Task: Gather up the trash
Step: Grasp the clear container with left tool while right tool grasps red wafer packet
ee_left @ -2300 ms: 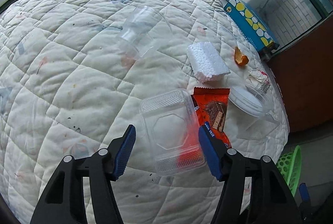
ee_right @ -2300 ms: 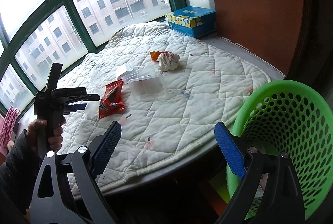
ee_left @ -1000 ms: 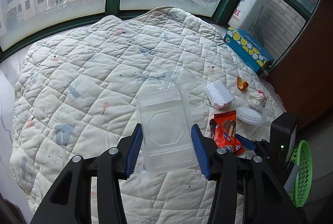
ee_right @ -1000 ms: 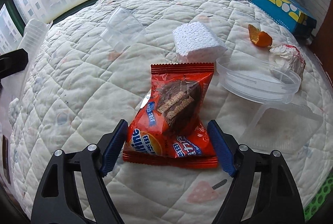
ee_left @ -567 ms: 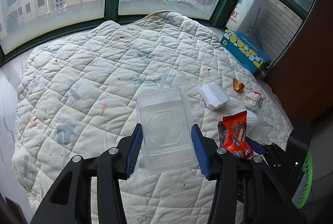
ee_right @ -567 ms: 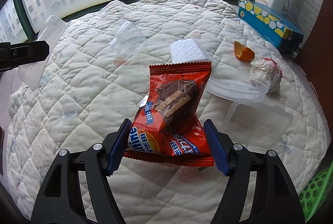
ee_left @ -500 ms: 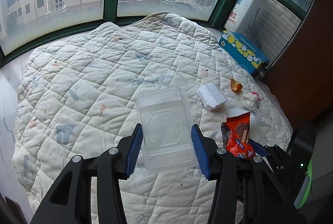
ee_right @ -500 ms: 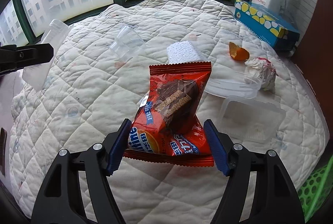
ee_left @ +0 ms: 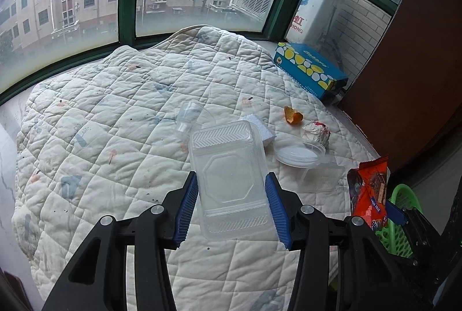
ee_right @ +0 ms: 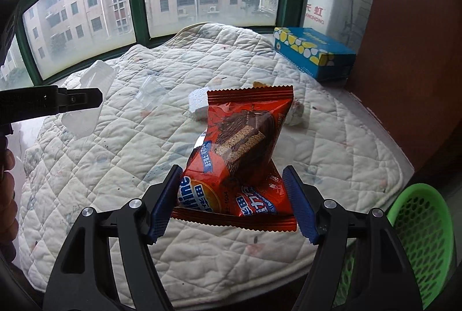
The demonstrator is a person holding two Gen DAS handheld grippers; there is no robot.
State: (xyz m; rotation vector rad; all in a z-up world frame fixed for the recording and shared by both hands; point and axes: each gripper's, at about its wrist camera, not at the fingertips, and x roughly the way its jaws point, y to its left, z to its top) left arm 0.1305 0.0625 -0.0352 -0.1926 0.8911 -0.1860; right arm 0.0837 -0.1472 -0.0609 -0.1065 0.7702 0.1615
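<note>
My left gripper [ee_left: 231, 176] is shut on a clear plastic clamshell box [ee_left: 228, 163] and holds it above the white quilt [ee_left: 115, 137]. The right gripper [ee_right: 233, 169] is shut on a red snack wrapper [ee_right: 248, 137], its pads pressing the lower corners, and the wrapper is raised off the quilt. In the left wrist view the wrapper [ee_left: 369, 195] hangs at the far right, just over the green basket [ee_left: 401, 209]. From the right wrist the left gripper's finger [ee_right: 72, 100] and the box [ee_right: 86, 108] show at the left edge.
On the quilt lie a clear cup [ee_left: 189, 116], a white foam block [ee_left: 260, 127], an orange peel [ee_left: 292, 116], a crumpled paper ball [ee_left: 316, 131] and a round clear tub [ee_left: 299, 153]. A blue tissue box [ee_left: 309, 68] sits by the window. The green basket [ee_right: 418, 224] stands below the quilt's right edge.
The left gripper closed on the clear box and lifted it. The right gripper took the red wrapper, rose and drew back towards the basket side; the quilt now looks farther away.
</note>
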